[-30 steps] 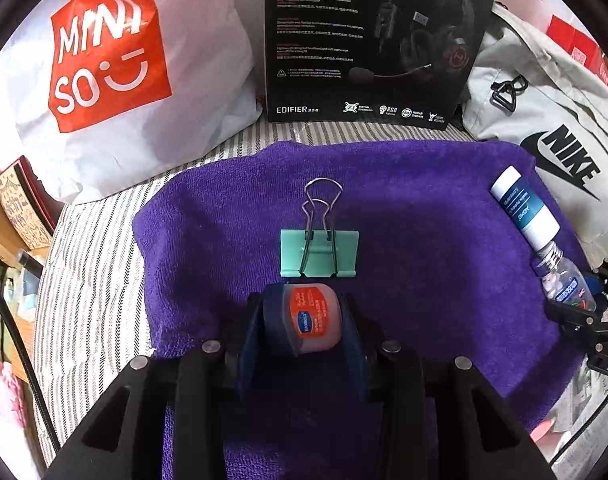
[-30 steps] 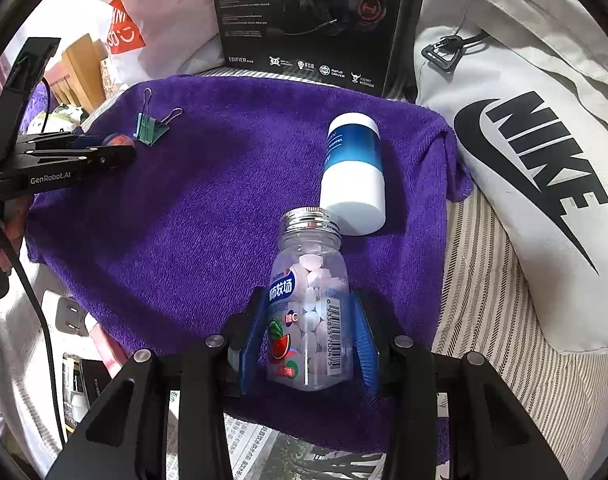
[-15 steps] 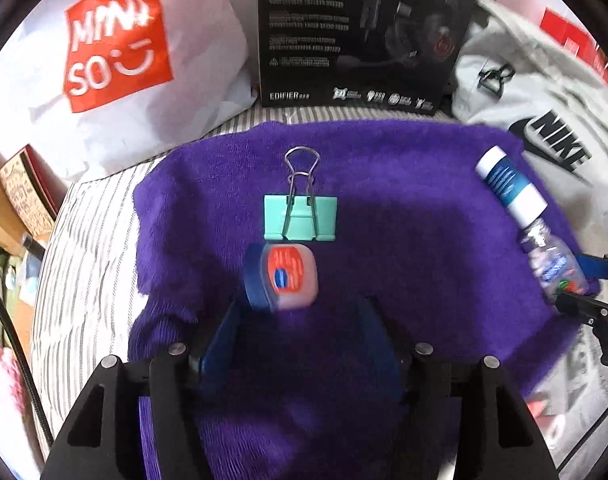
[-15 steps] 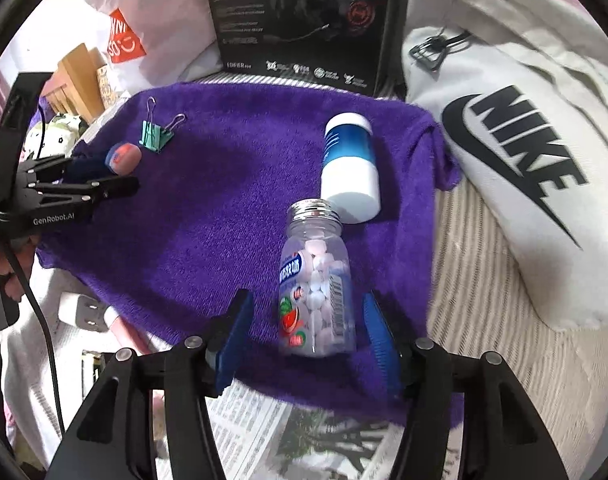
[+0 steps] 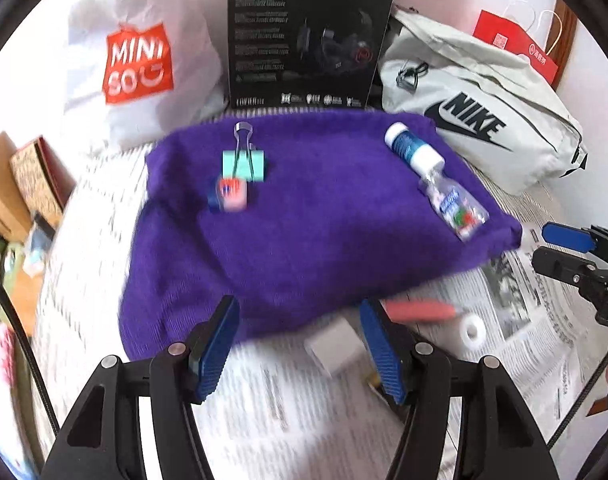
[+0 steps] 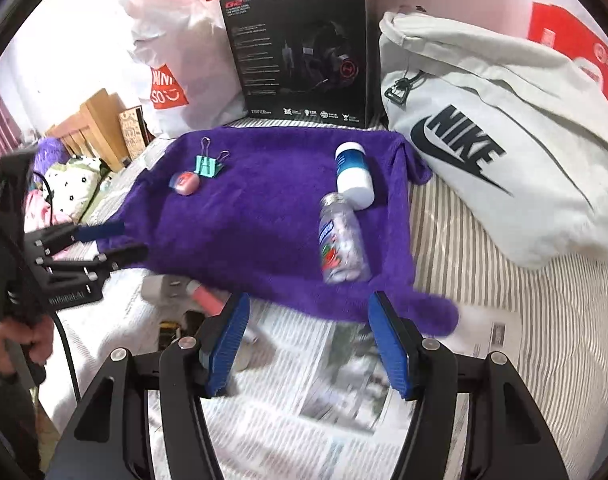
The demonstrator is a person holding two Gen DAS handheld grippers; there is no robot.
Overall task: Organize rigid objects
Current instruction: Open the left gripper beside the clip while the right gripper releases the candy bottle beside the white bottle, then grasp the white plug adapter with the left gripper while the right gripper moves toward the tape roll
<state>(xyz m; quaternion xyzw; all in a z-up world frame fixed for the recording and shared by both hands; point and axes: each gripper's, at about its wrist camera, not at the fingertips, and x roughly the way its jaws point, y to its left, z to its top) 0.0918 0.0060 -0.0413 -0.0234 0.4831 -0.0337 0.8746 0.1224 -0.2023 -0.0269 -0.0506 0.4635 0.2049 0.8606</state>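
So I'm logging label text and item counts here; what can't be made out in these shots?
- Small jar: left wrist view, label smeared by motion blur.
- Candy bottle: right wrist view, print blurred; count unreadable.
- Pink item: partly behind the right gripper's finger.
- White block: left wrist view, blurred, identity unclear.

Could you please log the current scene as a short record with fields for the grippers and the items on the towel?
left gripper: open, empty, hovering off the towel's near edge
right gripper: open, empty, near the towel's edge
purple towel: spread on striped bedding
green binder clip: on towel, far left
small jar: beside the clip, lying free
clear candy bottle: on its side, right part of towel
white and blue bottle: lying just beyond the candy bottle
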